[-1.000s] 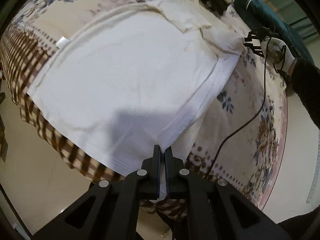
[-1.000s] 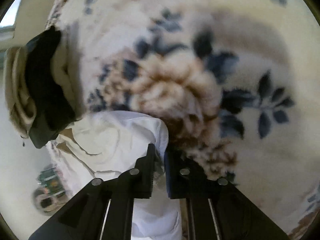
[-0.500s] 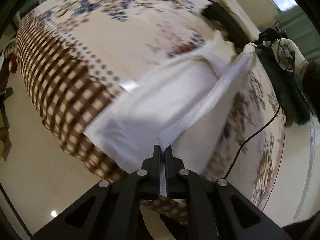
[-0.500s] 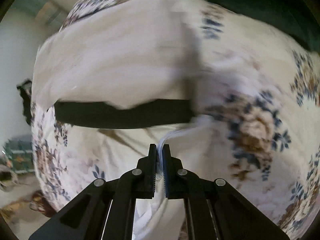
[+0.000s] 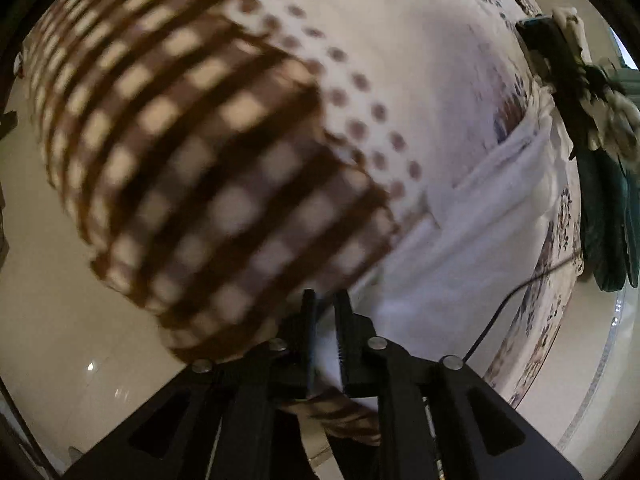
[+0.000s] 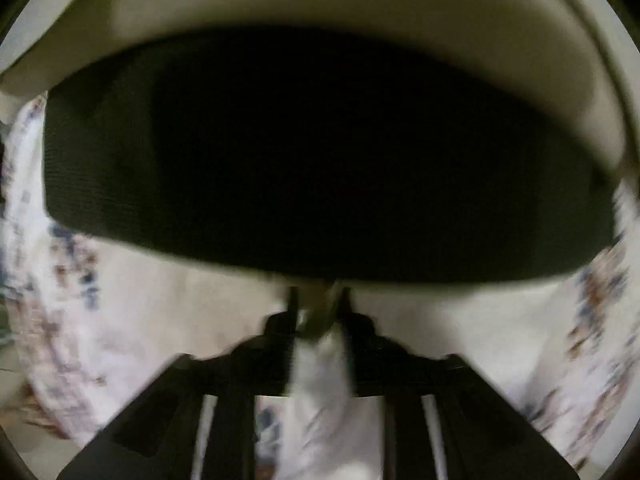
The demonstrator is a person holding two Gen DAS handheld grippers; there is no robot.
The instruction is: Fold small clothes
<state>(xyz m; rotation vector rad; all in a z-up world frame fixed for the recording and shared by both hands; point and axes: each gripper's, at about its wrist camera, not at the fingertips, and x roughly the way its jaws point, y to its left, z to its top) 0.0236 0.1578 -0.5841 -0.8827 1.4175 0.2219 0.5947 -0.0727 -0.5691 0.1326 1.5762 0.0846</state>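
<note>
Since half a second ago the white garment (image 5: 492, 240) has swung from spread across the blanket (image 5: 208, 168) to a narrow doubled band at its right.

Left wrist: left gripper (image 5: 325, 320) jaws slightly apart, white cloth between them; whether it is pinched, cannot tell. Garment runs up-right toward the gloved hand (image 5: 618, 128). Cable (image 5: 516, 292) crosses the garment's right.

Right wrist, blurred: right gripper (image 6: 318, 312) jaws apart, garment (image 6: 320, 380) between them. Black cloth (image 6: 320, 160) just ahead, cream cloth (image 6: 360, 4) behind it.
</note>
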